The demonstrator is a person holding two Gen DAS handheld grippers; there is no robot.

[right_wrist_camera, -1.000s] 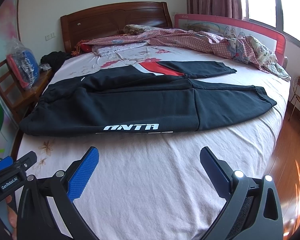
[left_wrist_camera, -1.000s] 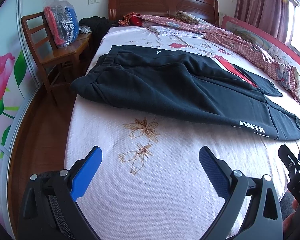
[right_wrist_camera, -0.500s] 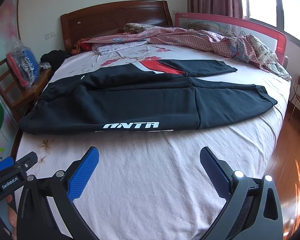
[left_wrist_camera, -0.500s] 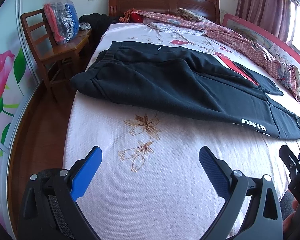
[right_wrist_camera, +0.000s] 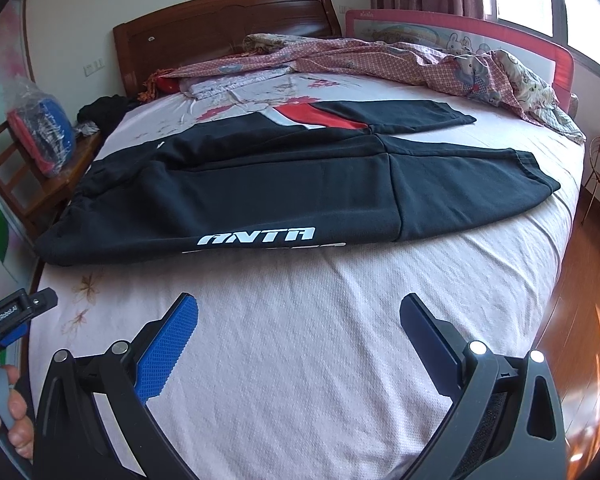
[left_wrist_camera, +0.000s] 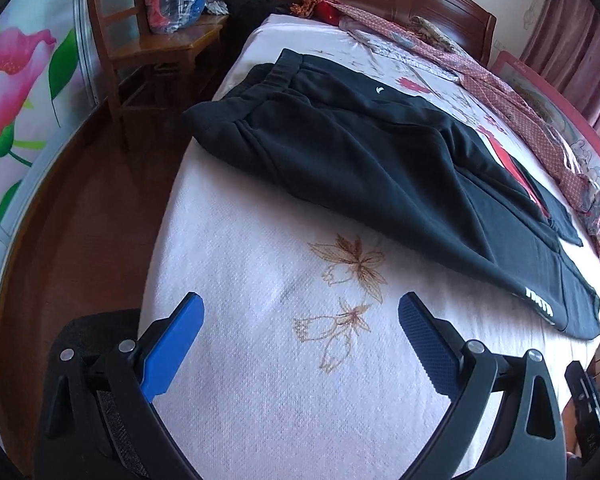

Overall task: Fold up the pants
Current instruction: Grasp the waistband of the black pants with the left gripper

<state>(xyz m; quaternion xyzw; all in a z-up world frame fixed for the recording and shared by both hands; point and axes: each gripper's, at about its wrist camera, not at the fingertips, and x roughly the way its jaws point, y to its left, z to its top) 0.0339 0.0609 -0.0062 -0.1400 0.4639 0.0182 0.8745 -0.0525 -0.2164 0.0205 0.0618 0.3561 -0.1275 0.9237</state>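
One wide bed (right_wrist_camera: 340, 360) under a pale pink quilted cover fills both views. Black ANTA sweatpants (right_wrist_camera: 280, 192) lie flat across it, waistband at the chair side, both legs stretched toward the window side, a red panel showing on the far leg. Left gripper (left_wrist_camera: 300, 324) hovers above bare cover near a brown flower print (left_wrist_camera: 352, 264), jaws spread wide, holding nothing. Right gripper (right_wrist_camera: 300, 320) likewise gapes empty, short of the trouser edge.
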